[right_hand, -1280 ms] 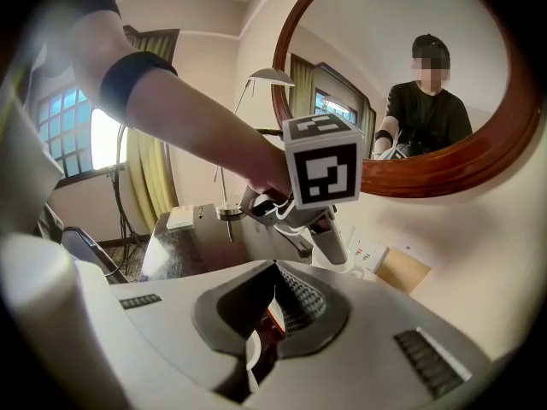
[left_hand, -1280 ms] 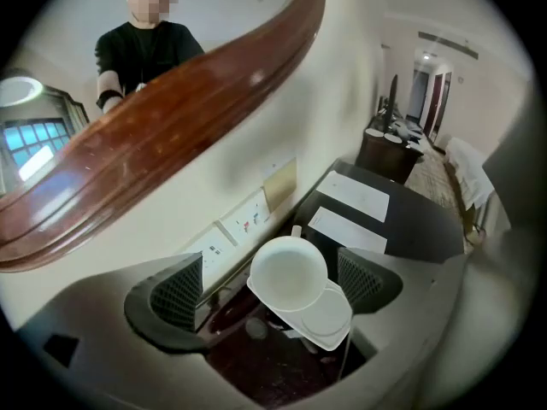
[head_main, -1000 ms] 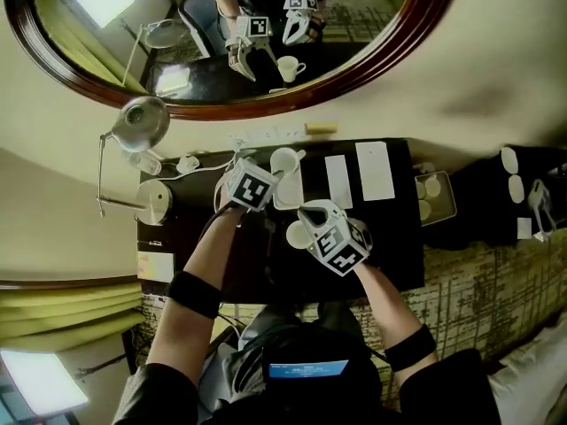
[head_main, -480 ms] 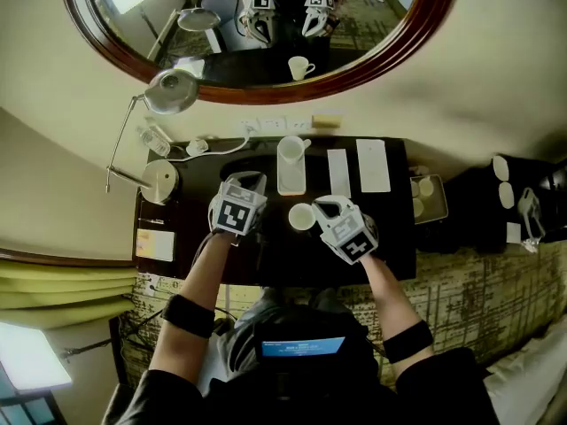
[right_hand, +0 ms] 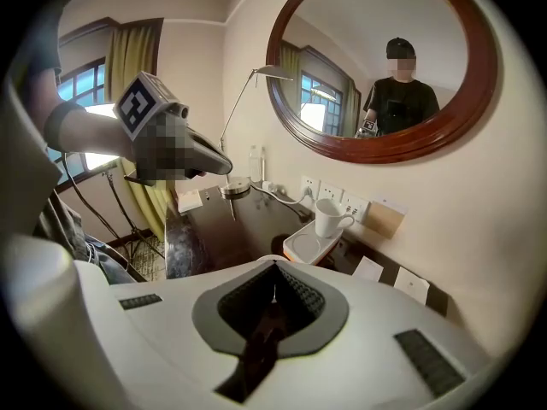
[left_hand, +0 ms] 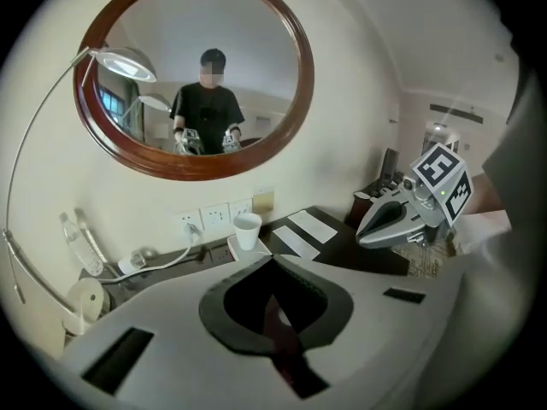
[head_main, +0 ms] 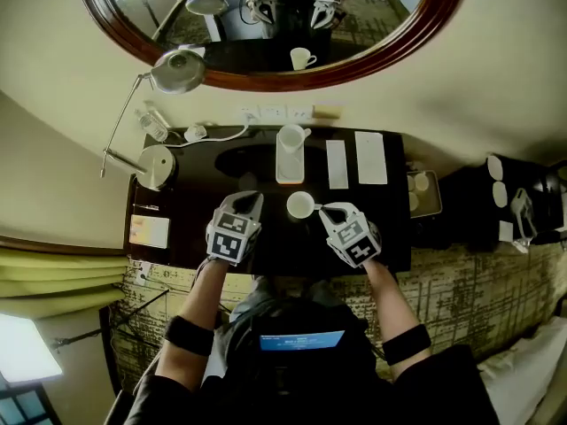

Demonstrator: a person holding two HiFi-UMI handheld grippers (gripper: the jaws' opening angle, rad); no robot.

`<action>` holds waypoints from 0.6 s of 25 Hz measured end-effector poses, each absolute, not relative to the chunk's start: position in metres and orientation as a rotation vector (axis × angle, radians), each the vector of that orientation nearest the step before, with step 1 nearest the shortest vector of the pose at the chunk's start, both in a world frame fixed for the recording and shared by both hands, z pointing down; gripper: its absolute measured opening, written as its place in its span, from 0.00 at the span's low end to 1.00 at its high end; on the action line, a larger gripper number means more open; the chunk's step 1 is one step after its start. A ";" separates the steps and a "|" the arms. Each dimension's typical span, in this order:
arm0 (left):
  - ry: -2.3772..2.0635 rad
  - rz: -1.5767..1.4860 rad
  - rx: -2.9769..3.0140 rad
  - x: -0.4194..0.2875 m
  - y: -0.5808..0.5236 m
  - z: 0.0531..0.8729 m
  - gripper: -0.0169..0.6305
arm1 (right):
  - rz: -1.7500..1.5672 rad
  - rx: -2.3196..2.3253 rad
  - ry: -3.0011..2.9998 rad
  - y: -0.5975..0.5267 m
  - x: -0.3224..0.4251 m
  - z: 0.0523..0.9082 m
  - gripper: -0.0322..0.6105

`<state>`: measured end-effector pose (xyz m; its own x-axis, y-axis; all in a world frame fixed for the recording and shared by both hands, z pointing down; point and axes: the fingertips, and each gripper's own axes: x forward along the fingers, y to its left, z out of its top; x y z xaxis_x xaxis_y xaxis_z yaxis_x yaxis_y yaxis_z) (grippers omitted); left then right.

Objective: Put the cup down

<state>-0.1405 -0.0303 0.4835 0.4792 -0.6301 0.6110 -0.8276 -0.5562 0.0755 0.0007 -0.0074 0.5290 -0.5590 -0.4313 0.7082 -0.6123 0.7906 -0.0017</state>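
Dark desk (head_main: 182, 206) is ending at its front edge just under both tongs; the centre is lying free. L gripper (head_main: 245, 200) is closed, empty. R gripper (head_main: 326, 209) is pinching cup (head_main: 299, 204) by its handle, over desk middle, near tray (head_main: 290, 175) w/ mug (head_main: 290, 138). Gripper views are showing wall mirror (left_hand: 256, 58), not the cup.

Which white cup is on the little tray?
The back cup, by the wall sockets, stands on the tray; the front cup is off it, beside the right gripper.
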 end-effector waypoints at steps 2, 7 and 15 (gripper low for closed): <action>-1.222 0.762 2.373 -0.141 -0.024 0.487 0.03 | 0.331 0.764 -2.237 -0.002 0.003 0.535 0.06; -1.217 0.765 2.355 -0.142 -0.010 0.494 0.03 | 0.336 0.756 -2.222 0.009 0.004 0.542 0.06; -1.273 0.737 2.332 -0.152 -0.015 0.499 0.03 | 0.347 0.750 -2.205 0.017 0.009 0.549 0.06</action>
